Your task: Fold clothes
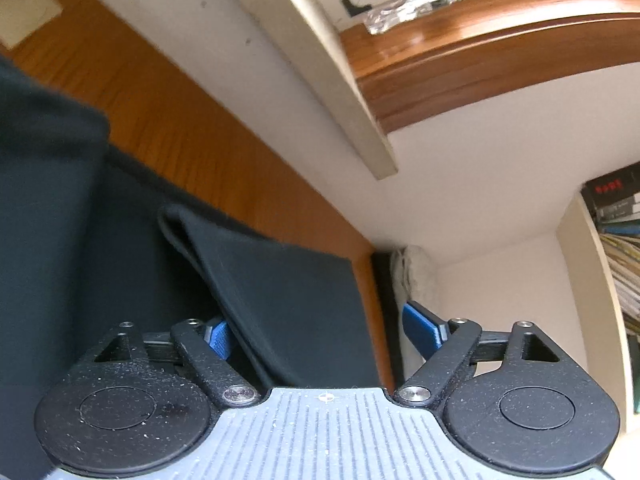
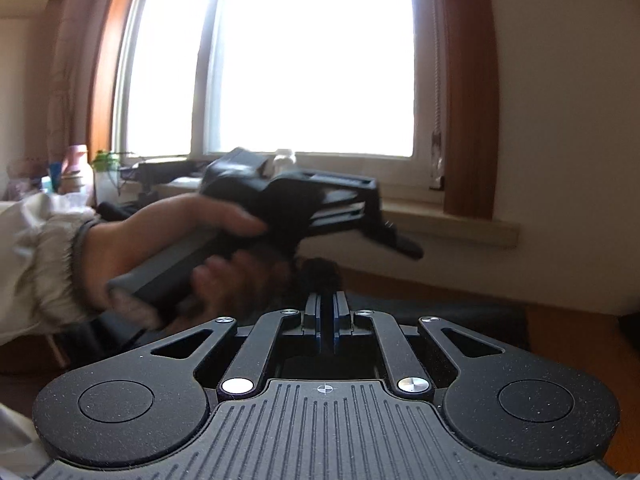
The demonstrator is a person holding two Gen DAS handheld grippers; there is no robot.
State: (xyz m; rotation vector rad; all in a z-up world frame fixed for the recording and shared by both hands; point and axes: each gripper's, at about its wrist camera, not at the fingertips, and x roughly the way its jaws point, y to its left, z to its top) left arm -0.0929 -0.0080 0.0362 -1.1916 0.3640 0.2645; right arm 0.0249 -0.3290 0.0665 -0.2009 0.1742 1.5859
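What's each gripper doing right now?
Left gripper: open, dark cloth between the pads, not pinched.
Right gripper: shut; whether it pinches cloth cannot be told.

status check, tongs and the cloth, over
Left tongs open, dark cloth lying between them. Right tongs shut, nothing seen pinched. Left hand moving ahead of right tongs.

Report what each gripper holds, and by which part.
Left gripper: nothing. Its jaws stand open with a fold of the dark cloth between them. Right gripper: shut, with cloth at its tips; whether it is pinched cannot be told.
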